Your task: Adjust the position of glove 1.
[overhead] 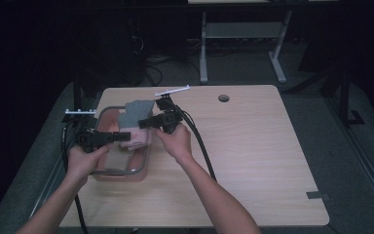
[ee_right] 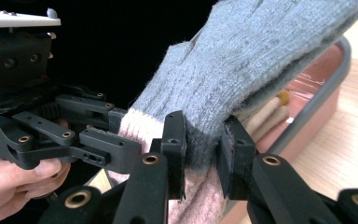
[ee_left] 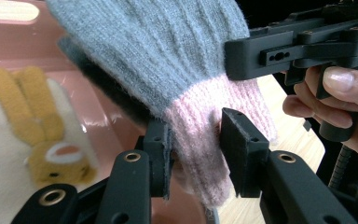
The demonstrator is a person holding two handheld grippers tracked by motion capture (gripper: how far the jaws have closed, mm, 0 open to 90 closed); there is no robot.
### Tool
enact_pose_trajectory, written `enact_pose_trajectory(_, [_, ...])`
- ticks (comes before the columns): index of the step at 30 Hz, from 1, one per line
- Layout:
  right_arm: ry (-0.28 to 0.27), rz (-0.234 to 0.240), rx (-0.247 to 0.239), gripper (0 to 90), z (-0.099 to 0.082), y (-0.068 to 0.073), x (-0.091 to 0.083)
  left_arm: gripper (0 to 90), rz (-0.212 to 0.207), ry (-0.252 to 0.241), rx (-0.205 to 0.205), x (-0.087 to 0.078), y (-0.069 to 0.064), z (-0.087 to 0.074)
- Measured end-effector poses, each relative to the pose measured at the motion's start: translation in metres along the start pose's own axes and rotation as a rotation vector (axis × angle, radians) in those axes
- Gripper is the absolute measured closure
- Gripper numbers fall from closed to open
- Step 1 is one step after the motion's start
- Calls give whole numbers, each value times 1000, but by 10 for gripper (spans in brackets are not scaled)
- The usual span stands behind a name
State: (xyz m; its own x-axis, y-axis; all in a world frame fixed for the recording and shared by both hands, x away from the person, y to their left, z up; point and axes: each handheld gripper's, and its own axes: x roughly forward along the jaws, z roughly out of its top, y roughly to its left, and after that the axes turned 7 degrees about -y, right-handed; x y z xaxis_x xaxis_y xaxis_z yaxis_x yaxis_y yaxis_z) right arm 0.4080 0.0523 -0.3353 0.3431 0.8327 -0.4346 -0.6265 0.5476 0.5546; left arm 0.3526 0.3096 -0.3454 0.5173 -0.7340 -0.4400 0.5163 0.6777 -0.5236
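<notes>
left gripper [ee_left: 193, 149]: clamped on glove [ee_left: 168, 60] pink cuff | right gripper [ee_right: 204, 149]: pinching same glove | glove above pink basket [overhead: 141, 168]

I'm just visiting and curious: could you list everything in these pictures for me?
Glove: one, grey knit with pink cuff, held over the bin between both grippers.
Toy: one, cream and mustard plush, lying in the bin.
Bin: one, pink with grey rim, on the table's left part.
Table: one, light wood with a round hole near its far edge.
Second table: one, pale frame, on the floor behind.
Left gripper: one, black, shut on the glove's pink cuff.
Right gripper: one, black, shut on the glove where grey meets pink.
Hands: two, bare, each holding a gripper; forearms enter from the bottom of the high view.
</notes>
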Motion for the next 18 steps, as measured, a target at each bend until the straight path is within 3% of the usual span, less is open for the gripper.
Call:
enact_pose_trajectory(7, [6,8,21,749,2,3,13,640,14,-6,-22,-6,9,-3])
enact_pose_trajectory(18, [21,37,11,754,1,10,38,640,46,-15,-53,-22,25,-10])
